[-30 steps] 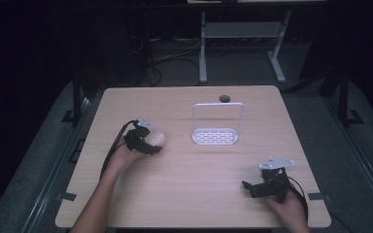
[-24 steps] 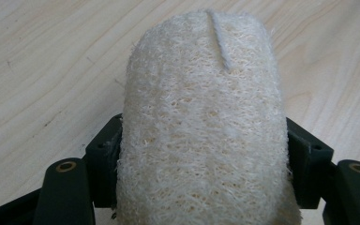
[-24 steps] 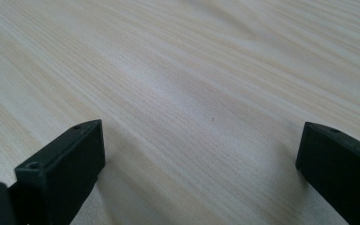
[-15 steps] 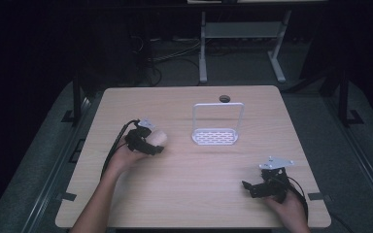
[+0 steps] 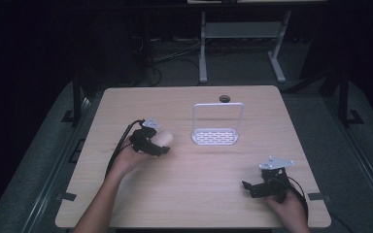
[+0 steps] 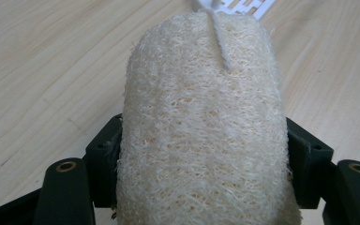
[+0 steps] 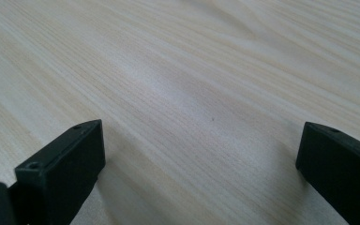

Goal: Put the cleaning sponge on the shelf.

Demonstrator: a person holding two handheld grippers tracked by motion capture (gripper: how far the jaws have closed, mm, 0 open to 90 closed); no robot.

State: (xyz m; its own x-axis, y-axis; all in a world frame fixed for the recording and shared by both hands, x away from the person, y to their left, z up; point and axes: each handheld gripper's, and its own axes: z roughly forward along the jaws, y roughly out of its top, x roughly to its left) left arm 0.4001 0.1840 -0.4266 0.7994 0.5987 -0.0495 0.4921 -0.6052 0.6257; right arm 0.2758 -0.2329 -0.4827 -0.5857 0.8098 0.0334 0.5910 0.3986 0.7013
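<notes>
Left gripper (image 5: 161, 144) fingers (image 6: 104, 154) squeezing the loofah sponge (image 6: 201, 122) from both sides — sponge sticking out past the fingertips toward the white rack (image 5: 214, 137). Best to keep squeezing softly, carry it level, lower it onto the rack. Right gripper (image 5: 250, 187) fingers wide apart, nothing between, low over the worktop (image 5: 199, 189).

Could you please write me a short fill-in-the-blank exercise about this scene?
1. The left gripper is shut on a loofah ____.
2. The white rack stands on the ____ table.
3. The right gripper has its jaws ____ with nothing between them.

Missing words: sponge; wooden; open
</notes>
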